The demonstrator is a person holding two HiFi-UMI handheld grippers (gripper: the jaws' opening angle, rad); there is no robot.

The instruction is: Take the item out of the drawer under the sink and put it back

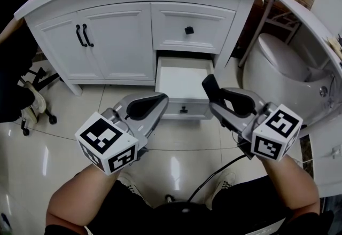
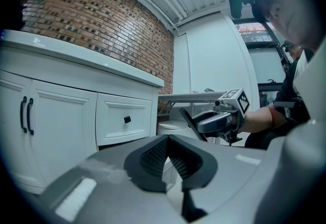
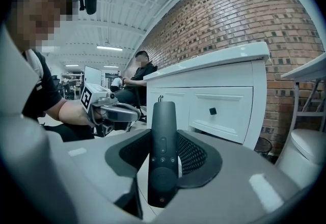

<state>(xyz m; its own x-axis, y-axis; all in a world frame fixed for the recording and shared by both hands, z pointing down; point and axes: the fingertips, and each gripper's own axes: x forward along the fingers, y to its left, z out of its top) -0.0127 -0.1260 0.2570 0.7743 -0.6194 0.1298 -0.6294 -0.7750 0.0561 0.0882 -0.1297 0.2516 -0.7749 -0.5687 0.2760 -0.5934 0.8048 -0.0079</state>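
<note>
Just at 10 o'clock from the right tool (image 1: pixel 218 99), clamped on the slim black plastic remote control (image 3: pixel 163 141) whose long axis points forward, the open white wooden drawer (image 1: pixel 181 81) lies nearer it than the closed, empty left tool (image 1: pixel 159 102).

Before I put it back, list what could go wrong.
1. The remote sticks far past the right fingers, so it could pivot or slip.
2. The open drawer sits close under a shut drawer, so the remote's tip could knock that front going in.
</note>
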